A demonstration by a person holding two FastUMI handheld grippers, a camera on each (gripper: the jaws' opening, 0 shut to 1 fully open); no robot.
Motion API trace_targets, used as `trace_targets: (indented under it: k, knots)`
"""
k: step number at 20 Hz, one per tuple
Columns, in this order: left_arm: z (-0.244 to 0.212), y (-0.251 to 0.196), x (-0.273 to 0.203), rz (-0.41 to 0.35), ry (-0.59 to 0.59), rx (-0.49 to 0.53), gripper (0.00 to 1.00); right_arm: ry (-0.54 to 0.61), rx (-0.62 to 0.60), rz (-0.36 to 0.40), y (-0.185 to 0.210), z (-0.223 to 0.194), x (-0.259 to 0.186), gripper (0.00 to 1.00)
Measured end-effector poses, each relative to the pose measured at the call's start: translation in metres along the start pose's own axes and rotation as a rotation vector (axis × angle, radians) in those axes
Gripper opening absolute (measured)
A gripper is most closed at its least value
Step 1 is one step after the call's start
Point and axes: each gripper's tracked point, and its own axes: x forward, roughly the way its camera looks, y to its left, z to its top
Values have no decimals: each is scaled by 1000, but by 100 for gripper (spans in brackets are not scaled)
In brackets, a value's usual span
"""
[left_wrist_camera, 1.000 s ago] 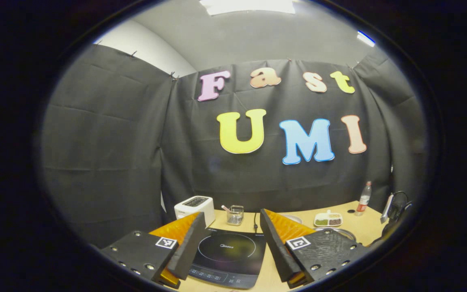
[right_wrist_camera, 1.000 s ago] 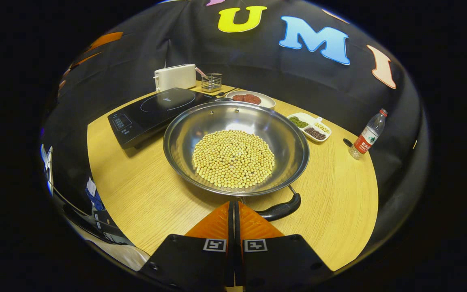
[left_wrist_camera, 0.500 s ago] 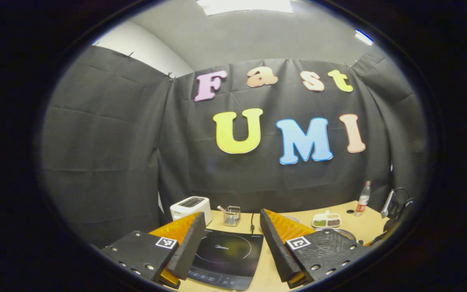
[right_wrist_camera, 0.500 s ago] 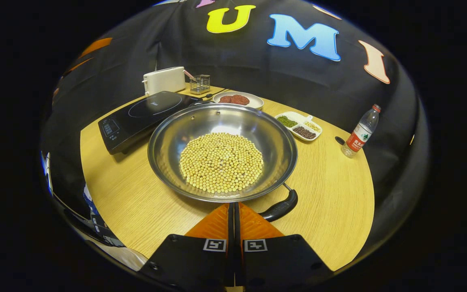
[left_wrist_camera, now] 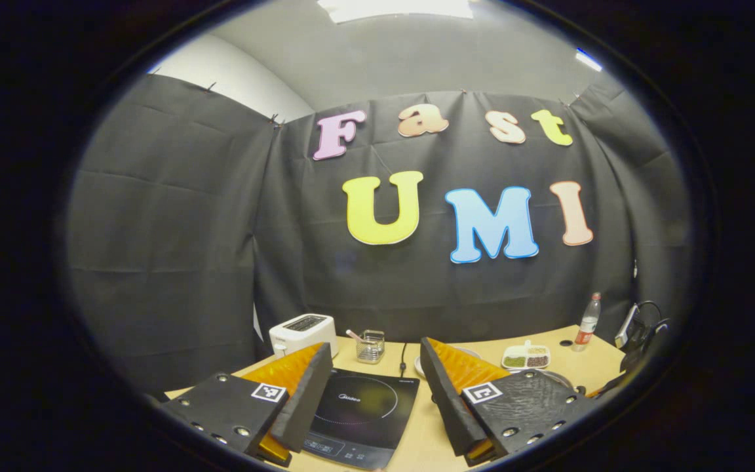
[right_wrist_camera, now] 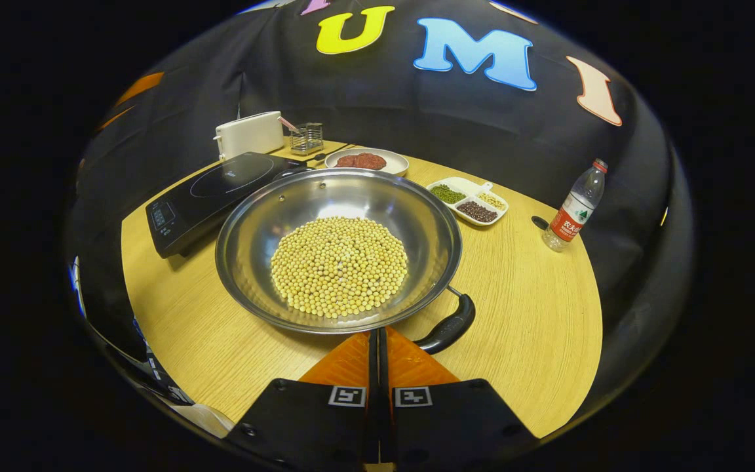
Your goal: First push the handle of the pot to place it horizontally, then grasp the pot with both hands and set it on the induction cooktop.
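Left tool (left_wrist_camera: 371, 367): two wedge-shaped fingers, each with a ribbed face and a dark slab along its inner side. Each finger is bolted to a black plate studded with round silver screws along its edges. A small square black-and-white marker sits on each plate, at the corner nearest the finger.

Right tool (right_wrist_camera: 378, 347): two triangular fingers on matt black plates. Each plate carries one square black-and-white marker just beside the centre seam, and dark screw heads at its outer corners.
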Motion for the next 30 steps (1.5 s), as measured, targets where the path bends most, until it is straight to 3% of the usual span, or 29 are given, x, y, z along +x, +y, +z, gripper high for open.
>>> trace_targets:
  k: [13,21,25,26,28,30]
  knots:
    - [-14,-42,8,6,31,11,82,-55,76,-13,-36,14,13,2]
    - [-35,-63,28,-60,68,19,80,-118,122,-88,-53,31,5,2]
    - [-46,-63,48,-116,87,22,80,-195,211,-141,-60,54,-12,4]
    - [-51,-63,52,-131,94,23,82,-211,239,-150,-60,60,-17,14]
    - [-59,-65,65,-171,110,15,80,-232,277,-193,-65,67,-22,67]
    - [-66,-68,76,-213,124,7,80,-248,299,-247,-70,73,-26,98]
